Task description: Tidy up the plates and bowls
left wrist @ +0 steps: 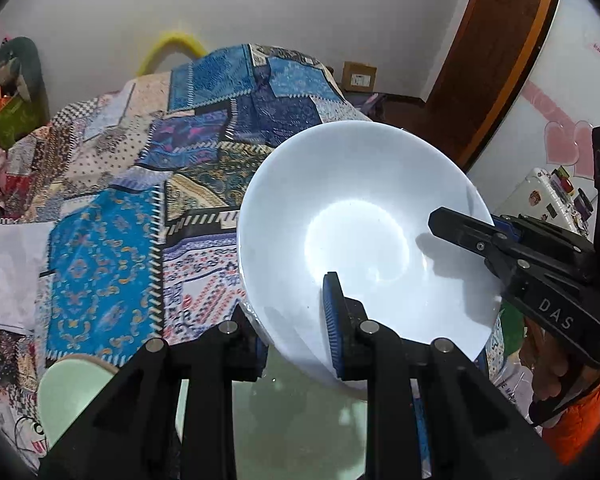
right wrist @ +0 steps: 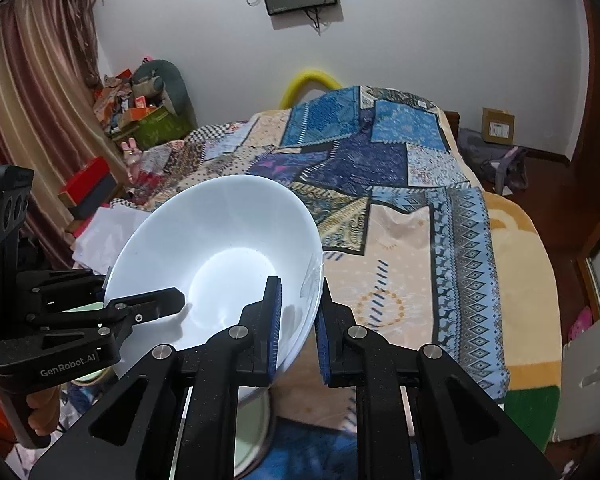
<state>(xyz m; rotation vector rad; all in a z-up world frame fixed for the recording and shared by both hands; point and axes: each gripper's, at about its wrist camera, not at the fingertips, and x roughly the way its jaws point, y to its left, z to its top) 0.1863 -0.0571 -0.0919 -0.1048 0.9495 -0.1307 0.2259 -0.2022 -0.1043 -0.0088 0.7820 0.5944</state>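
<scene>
A large white bowl (left wrist: 360,236) is held up in the air, tilted, over a bed. My left gripper (left wrist: 296,332) is shut on its near rim, one blue pad inside the bowl. My right gripper (right wrist: 298,328) is shut on the bowl's (right wrist: 220,256) right rim, one pad inside and one outside. Each gripper shows in the other's view: the right gripper (left wrist: 496,240) at the bowl's right rim, the left gripper (right wrist: 112,304) at its left rim. Below the bowl lie a glossy plate (left wrist: 296,420) and a pale green plate (left wrist: 68,392).
A patchwork quilt (left wrist: 148,184) covers the bed behind the bowl, also seen in the right wrist view (right wrist: 400,200). A white paper (left wrist: 8,272) lies at left. A wooden door (left wrist: 492,52) stands at right. Boxes and clutter (right wrist: 140,116) sit by the curtain (right wrist: 32,92).
</scene>
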